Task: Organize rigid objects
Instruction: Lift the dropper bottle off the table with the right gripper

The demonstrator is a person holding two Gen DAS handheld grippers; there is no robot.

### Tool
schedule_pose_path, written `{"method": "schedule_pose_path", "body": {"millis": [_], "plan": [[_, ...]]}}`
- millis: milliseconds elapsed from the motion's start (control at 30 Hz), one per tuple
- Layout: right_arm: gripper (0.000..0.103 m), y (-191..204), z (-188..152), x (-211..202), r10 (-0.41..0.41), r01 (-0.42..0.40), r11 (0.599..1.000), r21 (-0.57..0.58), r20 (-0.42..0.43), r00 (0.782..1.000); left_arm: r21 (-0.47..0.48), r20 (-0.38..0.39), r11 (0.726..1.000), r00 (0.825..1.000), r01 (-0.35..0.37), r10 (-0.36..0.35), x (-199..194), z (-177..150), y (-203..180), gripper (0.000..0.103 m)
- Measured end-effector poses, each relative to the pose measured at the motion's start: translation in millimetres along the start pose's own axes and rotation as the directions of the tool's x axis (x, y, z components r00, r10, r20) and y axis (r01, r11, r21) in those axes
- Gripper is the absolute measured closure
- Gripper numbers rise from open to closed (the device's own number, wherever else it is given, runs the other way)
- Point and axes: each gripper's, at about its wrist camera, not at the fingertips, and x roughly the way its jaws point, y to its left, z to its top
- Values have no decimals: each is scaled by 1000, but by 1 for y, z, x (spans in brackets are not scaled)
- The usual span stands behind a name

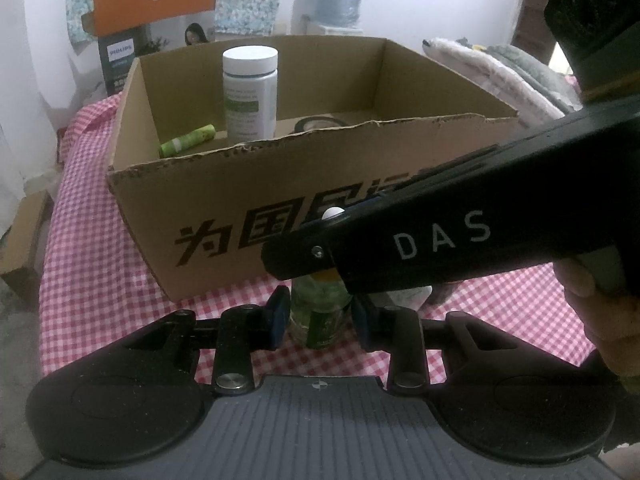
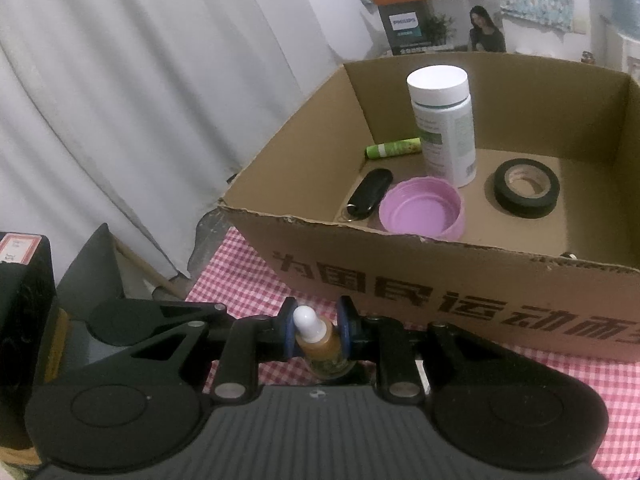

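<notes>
— Two grippers sit on one small dropper bottle (image 2: 322,344), which stands on the checked tabletop (image 2: 236,276) just in front of the cardboard box (image 2: 440,280). Which do you trust?

— Your right gripper (image 2: 316,330): its fingers (image 2: 286,332) are nearly closed, pinching the bottle at the neck. The left gripper (image 1: 318,316) is closed against the body lower down.

— So how do you lift it well?

— Keep it upright and clear the box's torn front wall before moving in.

— Where is there room?

— Behind that wall lie a purple lid (image 2: 420,210), black key fob (image 2: 370,190), tape roll (image 2: 526,188), white jar (image 2: 444,120) and green tube (image 2: 394,147). Aim between lid and tape.
</notes>
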Motion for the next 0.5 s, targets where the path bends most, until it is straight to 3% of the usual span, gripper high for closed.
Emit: {"method": "schedule_pose_path", "body": {"millis": [500], "plan": [[80, 5, -8, -12, -33, 34, 999, -30, 30, 999, 4, 11, 1000, 1000, -1, 1, 0, 1, -5, 70]]}}
